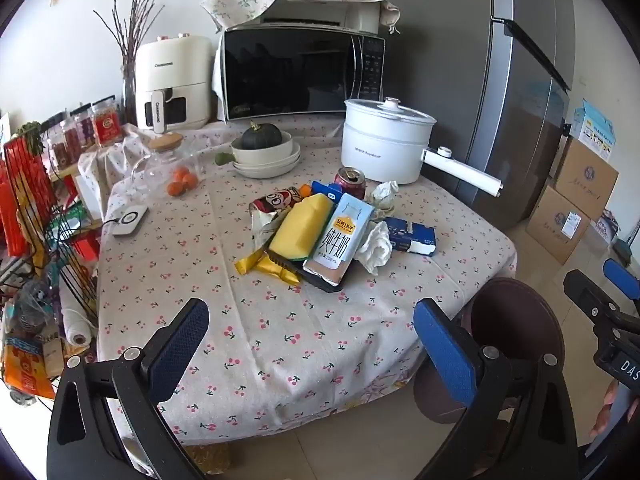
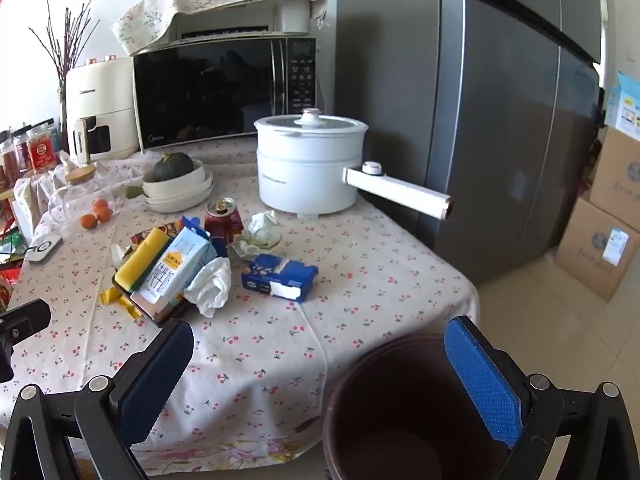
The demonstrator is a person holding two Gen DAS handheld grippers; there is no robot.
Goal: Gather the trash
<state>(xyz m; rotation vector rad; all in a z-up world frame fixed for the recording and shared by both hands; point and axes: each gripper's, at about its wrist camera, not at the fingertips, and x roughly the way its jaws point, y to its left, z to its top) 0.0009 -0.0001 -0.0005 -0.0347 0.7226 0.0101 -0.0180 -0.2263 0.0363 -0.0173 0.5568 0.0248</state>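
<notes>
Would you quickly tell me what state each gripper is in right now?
Left gripper: open, holding nothing.
Right gripper: open, holding nothing.

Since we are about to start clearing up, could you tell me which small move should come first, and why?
Probably move the right tongs forward to the crumpled tissue: both tongs are open and empty, the tissue lies loose at the pile's near edge, and the brown bin stands open right beneath.

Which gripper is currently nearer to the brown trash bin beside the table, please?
Right. The right gripper hovers open just above the brown trash bin, one finger over its rim. The left gripper, also open, is over the tablecloth, with the bin off to its right.
</notes>
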